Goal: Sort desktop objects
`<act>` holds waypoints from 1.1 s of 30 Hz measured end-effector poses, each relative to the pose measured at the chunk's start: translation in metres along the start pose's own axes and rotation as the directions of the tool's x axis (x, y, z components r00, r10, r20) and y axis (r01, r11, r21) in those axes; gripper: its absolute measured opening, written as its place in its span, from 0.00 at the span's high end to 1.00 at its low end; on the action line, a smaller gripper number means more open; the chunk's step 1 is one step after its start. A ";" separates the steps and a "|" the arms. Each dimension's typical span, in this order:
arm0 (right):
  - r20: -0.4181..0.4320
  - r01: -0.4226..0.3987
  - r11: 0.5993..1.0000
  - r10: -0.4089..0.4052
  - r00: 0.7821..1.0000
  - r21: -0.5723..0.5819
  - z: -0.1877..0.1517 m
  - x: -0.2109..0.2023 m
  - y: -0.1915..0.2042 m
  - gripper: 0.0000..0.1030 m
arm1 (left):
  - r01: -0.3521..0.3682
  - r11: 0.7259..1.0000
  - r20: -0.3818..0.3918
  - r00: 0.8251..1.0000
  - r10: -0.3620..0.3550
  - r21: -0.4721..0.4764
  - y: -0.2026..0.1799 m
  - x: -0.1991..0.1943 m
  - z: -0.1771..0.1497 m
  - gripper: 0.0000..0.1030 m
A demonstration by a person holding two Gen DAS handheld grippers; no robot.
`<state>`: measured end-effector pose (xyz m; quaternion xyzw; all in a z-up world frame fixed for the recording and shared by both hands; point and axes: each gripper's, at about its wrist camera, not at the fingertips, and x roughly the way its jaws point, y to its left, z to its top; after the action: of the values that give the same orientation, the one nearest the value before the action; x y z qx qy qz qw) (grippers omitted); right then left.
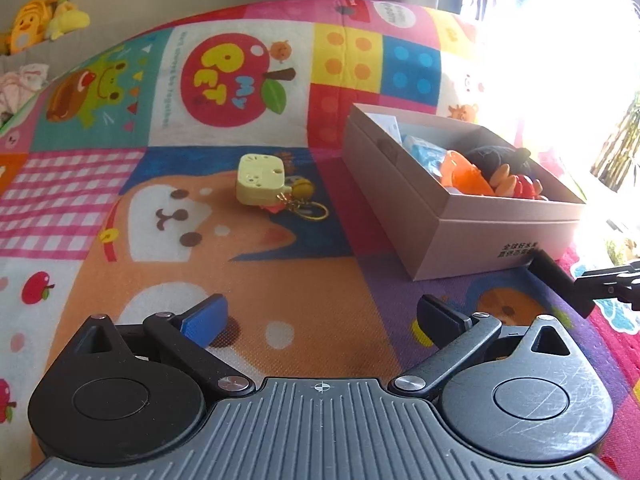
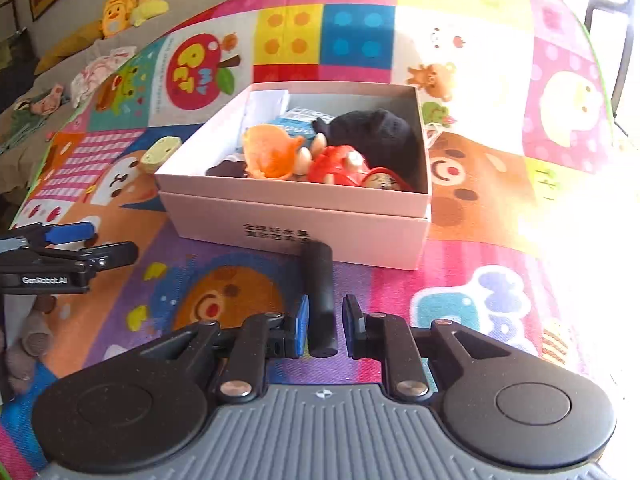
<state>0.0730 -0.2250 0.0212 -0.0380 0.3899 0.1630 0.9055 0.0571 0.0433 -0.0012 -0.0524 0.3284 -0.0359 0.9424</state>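
Across the left wrist view, the left tongs (image 1: 320,320) are seen spread wide and empty above the colourful cartoon play mat (image 1: 280,280); a pale yellow plastic keychain toy (image 1: 260,180) lies at twelve o'clock, and the open pink cardboard box (image 1: 460,216) of toys at two o'clock. From the right wrist view, a black cylindrical stick (image 2: 319,300) is seen between the narrowly parted right tongs (image 2: 324,324), a gap showing at the right pad, its far end touching the box front.
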 end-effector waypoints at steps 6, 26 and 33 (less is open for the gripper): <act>0.098 0.011 1.000 -0.011 0.995 -0.003 -0.026 -0.009 0.001 0.32 | -0.121 0.992 0.059 0.991 0.122 -0.026 0.007 0.010 0.032 0.00; 0.164 0.017 1.000 -0.019 0.986 0.016 -0.046 -0.009 0.006 0.03 | -0.255 0.965 -0.010 0.967 0.256 0.055 0.006 0.083 0.089 0.52; 0.162 0.028 0.999 -0.032 0.986 0.023 -0.046 -0.009 0.005 0.02 | -0.100 0.994 0.125 0.988 0.094 0.043 -0.016 -0.014 0.069 0.79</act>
<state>0.0338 -0.2315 -0.0044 -0.0209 0.3160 0.1479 0.9369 0.0883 0.0337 0.0632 -0.0153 0.2709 0.0054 0.9625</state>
